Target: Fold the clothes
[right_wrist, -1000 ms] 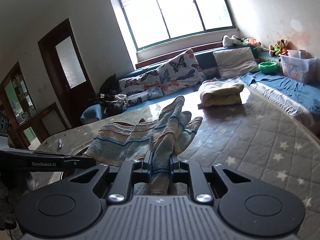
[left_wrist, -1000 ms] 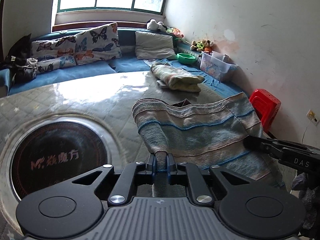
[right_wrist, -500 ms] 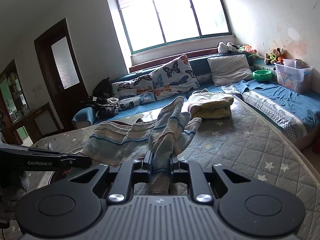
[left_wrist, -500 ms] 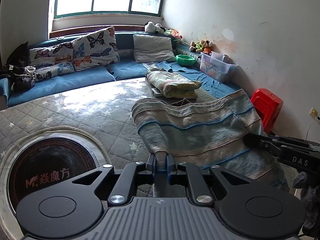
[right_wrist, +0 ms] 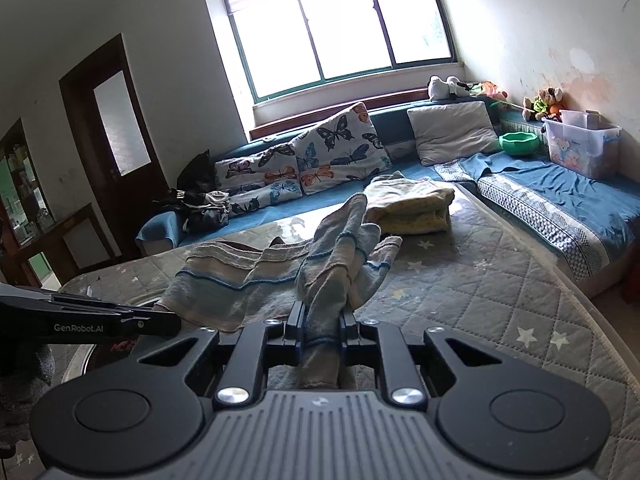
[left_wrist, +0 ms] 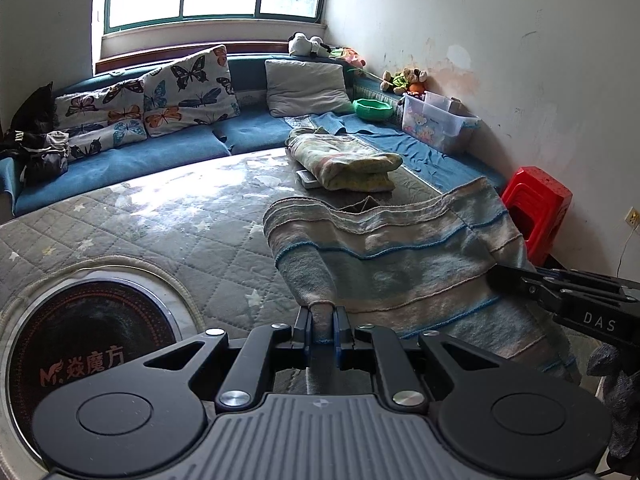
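A striped blue, grey and beige knit garment point(left_wrist: 396, 256) hangs spread between my two grippers above the quilted table cover point(left_wrist: 160, 224). My left gripper point(left_wrist: 322, 320) is shut on one corner of it. My right gripper point(right_wrist: 322, 322) is shut on another bunched corner, and the garment point(right_wrist: 240, 276) trails off to the left in the right wrist view. The right gripper's fingers point(left_wrist: 560, 292) show at the right edge of the left wrist view. The left gripper's fingers point(right_wrist: 92, 316) show at the left of the right wrist view.
A folded yellow-green cloth point(left_wrist: 348, 164) lies at the table's far side. A round dark hotplate point(left_wrist: 80, 344) sits in the table at near left. A blue sofa with butterfly cushions point(left_wrist: 188, 88), a plastic box point(left_wrist: 436, 124) and a red stool point(left_wrist: 536, 208) surround it.
Both grippers have risen and drawn back with the garment held between them. The far sofa and window show more fully. Both grips are unchanged.
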